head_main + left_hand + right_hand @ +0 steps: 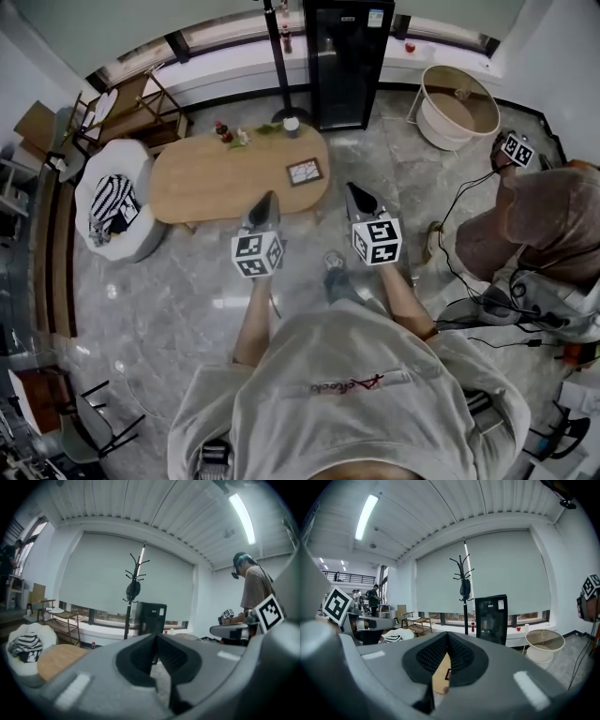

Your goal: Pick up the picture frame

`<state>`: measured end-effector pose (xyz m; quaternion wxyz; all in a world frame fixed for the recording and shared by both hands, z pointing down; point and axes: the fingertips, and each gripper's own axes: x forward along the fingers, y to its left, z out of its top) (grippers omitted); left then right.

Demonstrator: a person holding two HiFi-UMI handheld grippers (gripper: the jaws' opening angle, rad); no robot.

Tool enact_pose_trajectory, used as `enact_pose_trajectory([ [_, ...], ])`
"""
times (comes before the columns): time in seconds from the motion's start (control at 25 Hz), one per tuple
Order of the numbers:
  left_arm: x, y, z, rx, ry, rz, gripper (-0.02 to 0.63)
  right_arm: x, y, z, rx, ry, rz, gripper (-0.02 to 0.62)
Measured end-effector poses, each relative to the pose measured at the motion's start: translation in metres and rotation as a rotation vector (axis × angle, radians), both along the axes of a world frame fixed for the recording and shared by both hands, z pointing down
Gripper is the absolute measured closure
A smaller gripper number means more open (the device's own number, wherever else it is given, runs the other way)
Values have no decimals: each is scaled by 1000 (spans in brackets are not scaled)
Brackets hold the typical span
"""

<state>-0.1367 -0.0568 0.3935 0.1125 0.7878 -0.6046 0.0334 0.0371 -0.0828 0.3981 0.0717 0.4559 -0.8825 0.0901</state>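
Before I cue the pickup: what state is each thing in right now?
left gripper: shut, empty
right gripper: shut, empty
picture frame: lying flat on the table, untouched
black fridge: door closed
window blind: lowered
ceiling light: on

Operator's clothing: a pale grey short-sleeved T-shirt (375, 412) with small red script lettering (347, 384) across it.

Left gripper (266, 199) and right gripper (354, 191): grey moulded plastic bodies with black ribbed jaw pads. Each carries a white cube with black square markers (257, 253).
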Motion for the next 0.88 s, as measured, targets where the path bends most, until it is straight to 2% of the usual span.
enact_pose_trajectory([
  [0.48, -5, -105, -7, -12, -26, -31, 604, -5, -109, -8, -5, -9, -39, 591],
  [0.88, 14, -189, -11, -16, -45, -57, 604, 6, -202, -17, 4, -18, -73, 591],
])
